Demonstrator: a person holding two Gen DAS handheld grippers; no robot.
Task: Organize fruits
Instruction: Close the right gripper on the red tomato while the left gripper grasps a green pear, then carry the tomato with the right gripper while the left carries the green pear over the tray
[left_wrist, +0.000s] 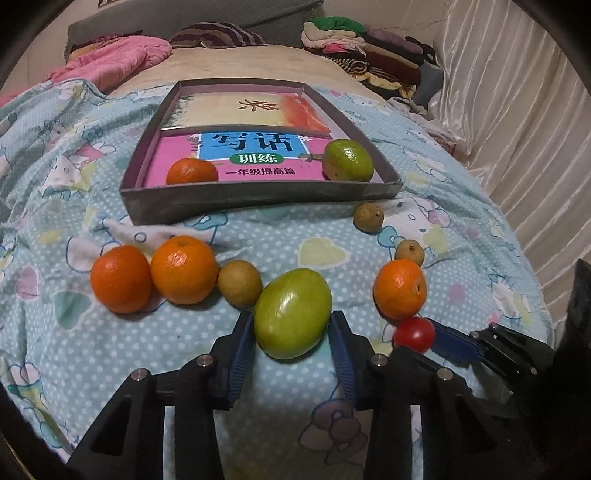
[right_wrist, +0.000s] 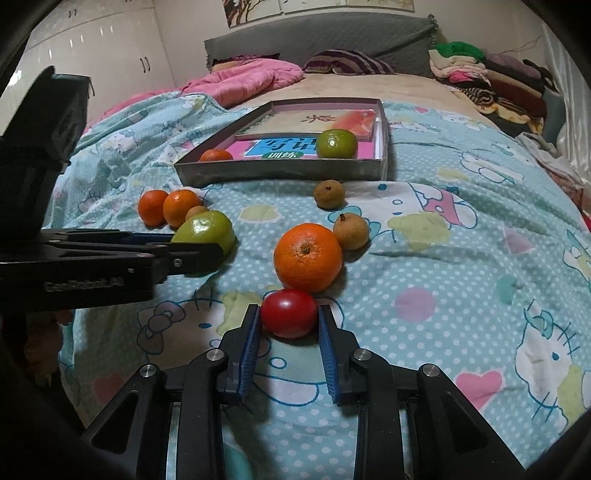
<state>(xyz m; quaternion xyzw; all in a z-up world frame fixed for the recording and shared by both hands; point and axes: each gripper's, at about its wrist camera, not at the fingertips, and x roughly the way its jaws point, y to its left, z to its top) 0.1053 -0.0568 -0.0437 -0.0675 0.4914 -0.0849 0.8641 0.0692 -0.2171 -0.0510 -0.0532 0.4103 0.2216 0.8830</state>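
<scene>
On the bed, a blue cartoon-print quilt (left_wrist: 110, 350) carries scattered fruit and a shallow grey box (left_wrist: 258, 197) at the far middle. The left gripper (left_wrist: 292, 325) has its blue-padded fingers (left_wrist: 242, 347) on either side of a large green fruit (left_wrist: 292, 319) lying on the quilt; the pads touch its flanks, pinching it. From the right wrist view the same green fruit (right_wrist: 207, 230) sits at the tip of the left gripper, which reaches in from the left. The right gripper (right_wrist: 289, 317) pinches a small red tomato (right_wrist: 289, 313) between its fingers (right_wrist: 253, 332), the pads pressed on both sides; the tomato rests on the quilt just near of an orange (right_wrist: 307, 256), touching or nearly so. Just far-right of that orange lies a small brown fruit (right_wrist: 351, 232), and another brown fruit (right_wrist: 328, 194) lies just near of the box's front wall. Left of the green fruit, two oranges (left_wrist: 120, 278) (left_wrist: 184, 269) sit side by side, touching, with a third brown fruit (left_wrist: 239, 283) between them and the green fruit. Inside the box, on a pink-and-blue book (left_wrist: 258, 151), an orange (left_wrist: 192, 171) sits in the near left corner and a second green fruit (left_wrist: 347, 159) in the near right. A pink blanket (left_wrist: 110, 62) and folded clothes (left_wrist: 362, 48) lie at the far end of the bed.
</scene>
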